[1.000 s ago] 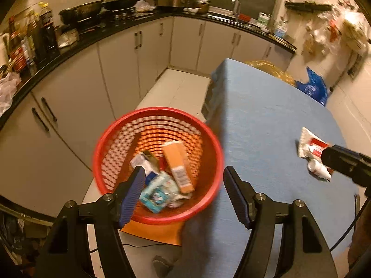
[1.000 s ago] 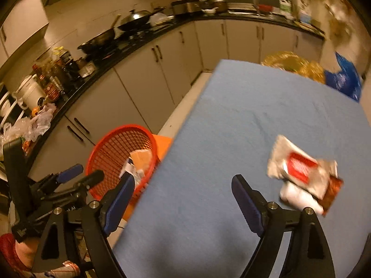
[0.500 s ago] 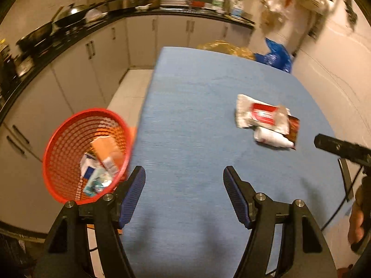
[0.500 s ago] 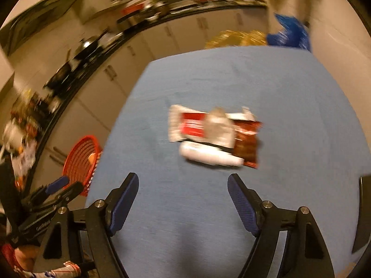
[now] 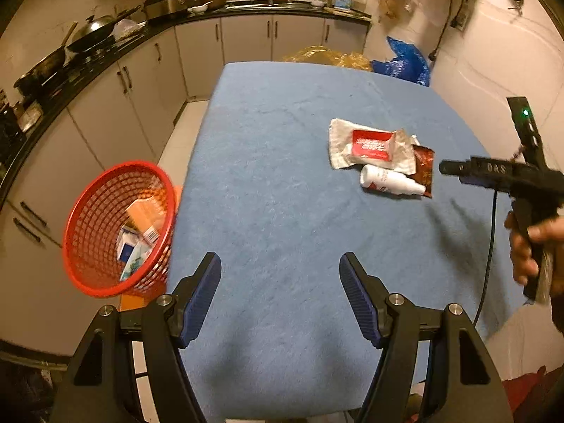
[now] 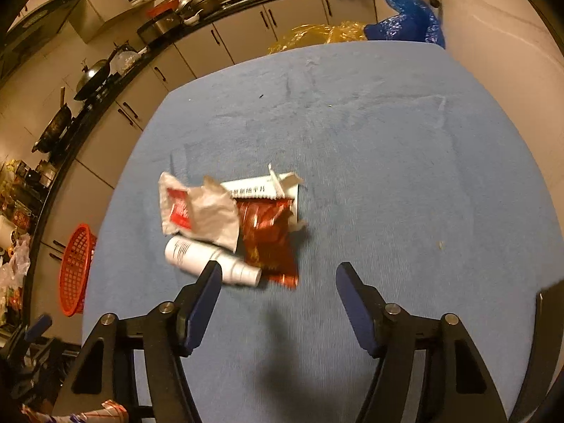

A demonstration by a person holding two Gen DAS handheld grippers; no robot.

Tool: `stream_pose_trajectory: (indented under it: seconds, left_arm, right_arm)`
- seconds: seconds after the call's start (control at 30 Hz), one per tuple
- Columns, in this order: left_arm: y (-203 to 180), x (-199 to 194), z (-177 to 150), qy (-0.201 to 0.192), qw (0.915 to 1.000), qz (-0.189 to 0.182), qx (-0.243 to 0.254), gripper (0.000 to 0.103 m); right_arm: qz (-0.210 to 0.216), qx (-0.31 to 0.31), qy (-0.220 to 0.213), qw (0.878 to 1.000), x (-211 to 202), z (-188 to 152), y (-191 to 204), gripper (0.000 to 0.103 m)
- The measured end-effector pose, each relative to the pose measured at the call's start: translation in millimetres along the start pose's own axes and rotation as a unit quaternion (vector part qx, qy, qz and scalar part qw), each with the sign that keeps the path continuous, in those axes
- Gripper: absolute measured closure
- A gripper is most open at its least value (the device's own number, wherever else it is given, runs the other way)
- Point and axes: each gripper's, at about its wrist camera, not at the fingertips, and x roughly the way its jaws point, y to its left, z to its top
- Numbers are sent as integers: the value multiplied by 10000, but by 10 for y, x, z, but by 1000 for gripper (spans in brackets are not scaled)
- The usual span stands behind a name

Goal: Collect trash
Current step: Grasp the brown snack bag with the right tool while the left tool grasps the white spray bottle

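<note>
A small pile of trash lies on the blue table (image 5: 282, 183): a crumpled white and red wrapper (image 6: 197, 208), a dark red foil packet (image 6: 269, 236), a white bottle (image 6: 208, 257) on its side and a torn white carton (image 6: 262, 188). The pile also shows in the left wrist view, with the wrapper (image 5: 366, 144) and the bottle (image 5: 387, 179). My right gripper (image 6: 278, 271) is open and empty, just short of the pile; the bottle's cap is by its left finger. My left gripper (image 5: 280, 268) is open and empty over the table's near part. A red mesh basket (image 5: 116, 225) holding several trash items stands off the table's left edge.
Kitchen cabinets and a black counter (image 5: 88, 56) with pans run along the left and back. Yellow (image 5: 328, 56) and blue bags (image 5: 405, 63) lie past the table's far end. A white wall stands close on the right. The basket also shows in the right wrist view (image 6: 75, 268).
My left gripper has swung from over the basket to over the table. My right gripper has moved in close to the trash pile. Both stay open and empty.
</note>
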Motion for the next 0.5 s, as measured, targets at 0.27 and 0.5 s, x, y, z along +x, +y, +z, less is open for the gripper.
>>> stream_pose_trajectory:
  seconds: [0.27, 0.5]
  left_arm:
    - [178, -81, -90, 47, 9991, 276, -324, 34]
    - [211, -100, -125, 143, 9983, 278, -486, 34]
  right_arm:
    - [-62, -242, 301, 9992, 407, 122, 6, 49]
    - [205, -336, 466, 9981, 482, 27, 77, 70]
